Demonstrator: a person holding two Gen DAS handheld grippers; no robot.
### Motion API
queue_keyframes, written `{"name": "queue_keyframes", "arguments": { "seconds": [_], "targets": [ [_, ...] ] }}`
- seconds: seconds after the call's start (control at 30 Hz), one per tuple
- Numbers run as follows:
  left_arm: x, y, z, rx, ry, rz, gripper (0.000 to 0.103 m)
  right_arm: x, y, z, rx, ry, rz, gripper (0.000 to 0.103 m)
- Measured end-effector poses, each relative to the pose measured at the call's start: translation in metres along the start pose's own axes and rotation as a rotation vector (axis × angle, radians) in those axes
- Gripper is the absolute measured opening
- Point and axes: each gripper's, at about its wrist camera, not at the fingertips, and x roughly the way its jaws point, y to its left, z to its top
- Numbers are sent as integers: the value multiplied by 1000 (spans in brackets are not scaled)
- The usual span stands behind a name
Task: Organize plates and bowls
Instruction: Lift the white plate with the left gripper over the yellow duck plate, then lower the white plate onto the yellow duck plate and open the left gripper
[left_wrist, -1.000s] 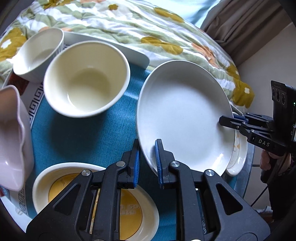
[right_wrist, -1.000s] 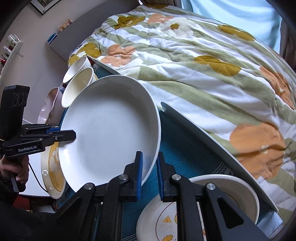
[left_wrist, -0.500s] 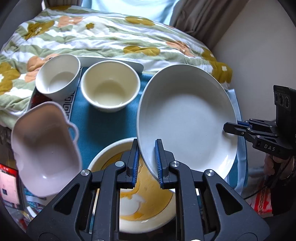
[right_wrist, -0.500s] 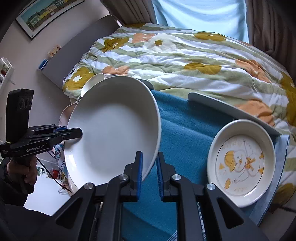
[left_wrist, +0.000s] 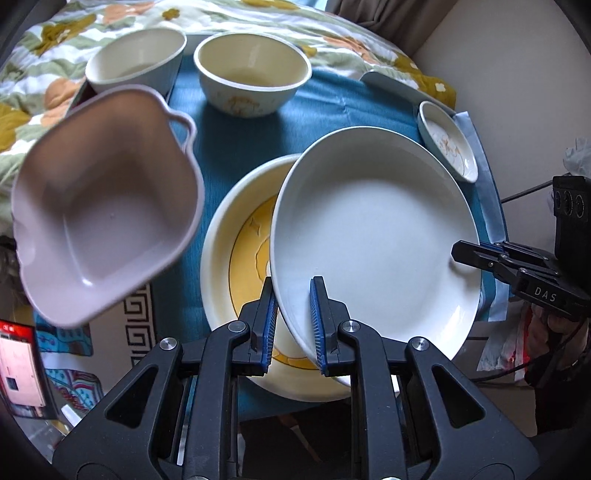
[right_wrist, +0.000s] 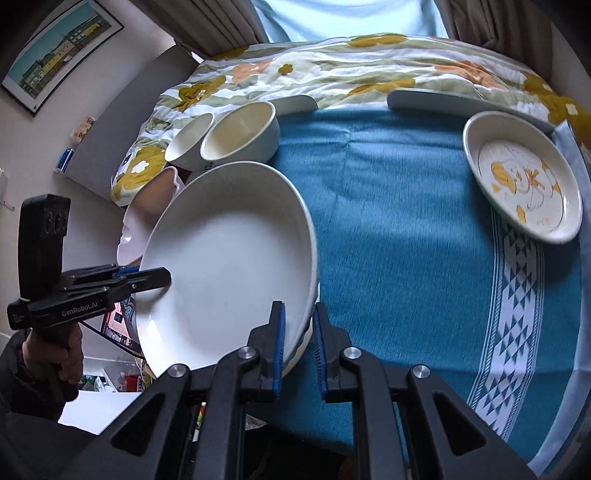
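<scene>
Large white plate (left_wrist: 373, 236) tilted over yellow-patterned plate (left_wrist: 240, 254); two cream bowls (left_wrist: 253, 72) behind; pink bowl (left_wrist: 103, 225) left.

Both wrist cams close, facing each other across shared white plate (left_wrist: 373, 236), looking down at blue cloth (right_wrist: 406, 229).

A teal cloth (right_wrist: 399, 236) is spread over the counter, and a band of white triangle patterning (right_wrist: 517, 295) is seen along its right side. Beyond the counter, a bed is covered by a quilt (right_wrist: 332, 74) printed with yellow and orange flowers. Brown curtains (right_wrist: 207, 26) are hung on either side of a bright window (right_wrist: 347, 18). A framed picture of colourful buildings (right_wrist: 55, 51) is mounted on the left wall. A pale grey panel (right_wrist: 122, 122) is set against that wall beside the bed.
</scene>
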Motion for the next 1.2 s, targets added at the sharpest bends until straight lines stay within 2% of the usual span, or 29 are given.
{"name": "queue_keyframes", "arguments": {
  "seconds": [0.2, 0.6, 0.7, 0.93, 1.2],
  "targets": [
    [18, 7, -7, -15, 33, -7, 15, 11, 1, -14, 7, 0, -59, 14],
    [34, 8, -4, 6, 46, 75, 17, 21, 6, -26, 16, -14, -91, 14],
    [34, 4, -3, 35, 39, 127, 17, 21, 7, -26, 14, -17, -96, 14],
    [34, -22, -7, 176, 6, 355, 17, 23, 11, -25, -3, -20, -116, 14],
    [34, -29, -12, 238, -19, 480, 17, 27, 25, -23, -63, -38, -179, 14]
  ]
}}
